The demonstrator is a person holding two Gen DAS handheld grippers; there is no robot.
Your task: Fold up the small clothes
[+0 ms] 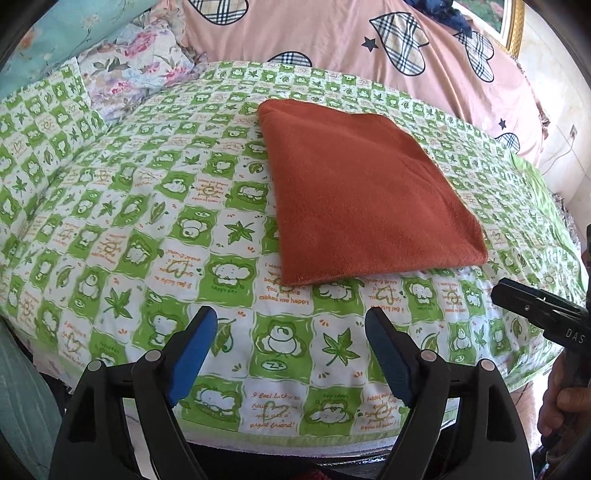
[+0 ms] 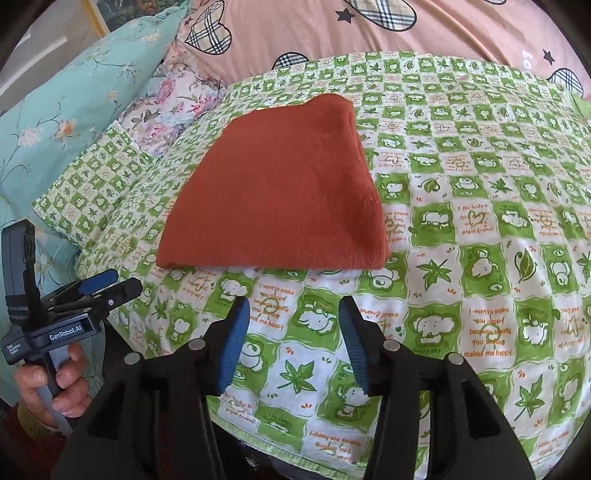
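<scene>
Folded cloth (image 1: pixel 365 192) flat on the sheet (image 1: pixel 147 206), both claws spread and holding nothing.

Rust-orange, doubled over into a neat four-sided shape, resting mid-bed on the green-and-white check print, its near edge just beyond the fingertips in both views. Left gripper (image 1: pixel 290 354) hovering above the near hem of the sheet, blue pads (image 1: pixel 192 358) wide apart, clear of the fabric. Right gripper (image 2: pixel 291 343) likewise parted, blue pads (image 2: pixel 232 350) pointing at the near edge of the cloth (image 2: pixel 277 188) but apart from it. Seen from the right wrist, left gripper (image 2: pixel 103 286) low at the left edge, gripped by a hand (image 2: pixel 55 384). Behind the sheet (image 2: pixel 480 184): pink quilt (image 1: pixel 332 33) with plaid hearts, floral pillow (image 1: pixel 140 62), teal pillow (image 2: pixel 66 107) to the left.
</scene>
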